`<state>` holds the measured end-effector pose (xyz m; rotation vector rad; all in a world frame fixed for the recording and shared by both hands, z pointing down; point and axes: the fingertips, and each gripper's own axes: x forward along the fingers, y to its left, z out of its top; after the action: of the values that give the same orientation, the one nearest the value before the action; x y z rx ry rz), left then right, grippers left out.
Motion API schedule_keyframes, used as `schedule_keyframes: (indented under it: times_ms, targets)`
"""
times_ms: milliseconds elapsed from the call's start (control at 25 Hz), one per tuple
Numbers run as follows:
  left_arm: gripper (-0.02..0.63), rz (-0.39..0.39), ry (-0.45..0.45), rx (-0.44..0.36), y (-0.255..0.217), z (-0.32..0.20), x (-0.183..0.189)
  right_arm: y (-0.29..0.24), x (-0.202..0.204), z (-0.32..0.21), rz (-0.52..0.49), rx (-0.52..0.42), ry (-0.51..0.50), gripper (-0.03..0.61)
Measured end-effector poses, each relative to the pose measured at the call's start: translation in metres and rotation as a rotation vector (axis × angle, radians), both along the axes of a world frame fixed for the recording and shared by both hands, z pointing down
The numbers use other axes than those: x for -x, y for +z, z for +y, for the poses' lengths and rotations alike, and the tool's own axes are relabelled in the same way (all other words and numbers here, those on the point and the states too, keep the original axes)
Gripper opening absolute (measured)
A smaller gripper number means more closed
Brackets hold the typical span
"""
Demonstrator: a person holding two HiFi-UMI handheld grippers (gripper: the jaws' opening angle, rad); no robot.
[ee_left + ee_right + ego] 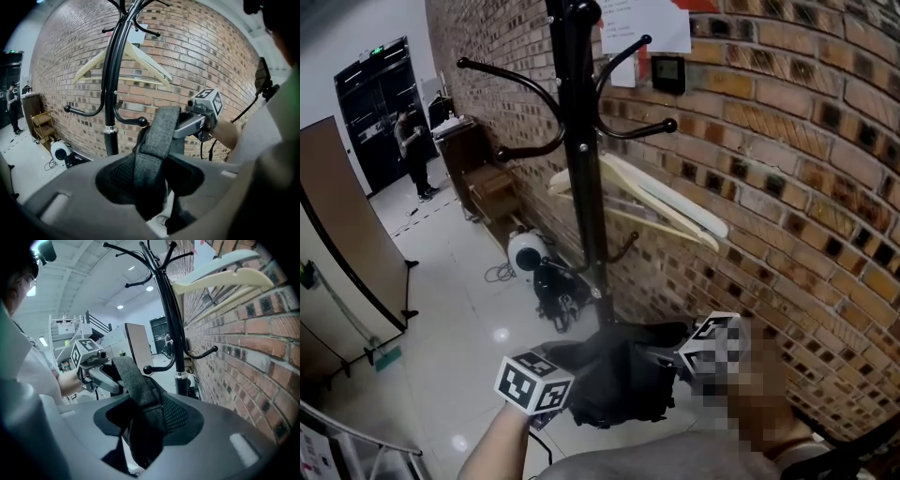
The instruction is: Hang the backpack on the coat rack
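Observation:
The black backpack hangs between my two grippers, low in the head view, just in front of the coat rack's black pole. My left gripper is shut on one grey shoulder strap. My right gripper is shut on the other grey strap. In the left gripper view the right gripper shows beyond the strap, with the coat rack behind it. In the right gripper view the left gripper shows at left and the rack stands close ahead. A lower hook curves out above the backpack.
A pale wooden hanger hangs on the rack against the brick wall. A white and black device with cables lies on the floor by the rack's base. Wooden furniture and a person are further back; a partition board stands left.

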<state>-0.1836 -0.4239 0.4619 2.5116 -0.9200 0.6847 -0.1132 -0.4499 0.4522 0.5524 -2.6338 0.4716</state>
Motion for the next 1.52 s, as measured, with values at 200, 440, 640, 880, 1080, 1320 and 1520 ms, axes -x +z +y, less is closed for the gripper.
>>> schedule_keyframes:
  times_ms: [200, 440, 640, 880, 1080, 1320, 1520]
  targets:
    - [0.169, 0.001, 0.005, 0.027, 0.009, -0.027, 0.008, 0.01, 0.008, -0.027, 0.004, 0.035, 0.009, 0.179]
    - [0.169, 0.007, 0.017, 0.084, 0.027, -0.054, 0.015, 0.029, 0.015, -0.054, 0.018, 0.085, 0.027, 0.179]
    - [0.169, 0.006, 0.029, 0.12, 0.042, -0.07, 0.017, 0.045, 0.018, -0.07, 0.035, 0.119, 0.052, 0.179]
    - [0.169, 0.015, 0.056, 0.052, 0.049, -0.079, 0.013, 0.054, 0.014, -0.077, 0.024, 0.098, 0.042, 0.181]
    - [0.169, 0.036, 0.044, 0.002, 0.053, -0.086, 0.011, 0.062, 0.013, -0.082, 0.008, 0.075, 0.046, 0.184]
    - [0.169, 0.067, 0.016, -0.027, 0.057, -0.092, 0.011, 0.067, 0.015, -0.087, -0.015, 0.088, 0.061, 0.186]
    - [0.17, 0.072, -0.006, -0.045, 0.057, -0.095, 0.011, 0.069, 0.016, -0.089, -0.032, 0.086, 0.067, 0.189]
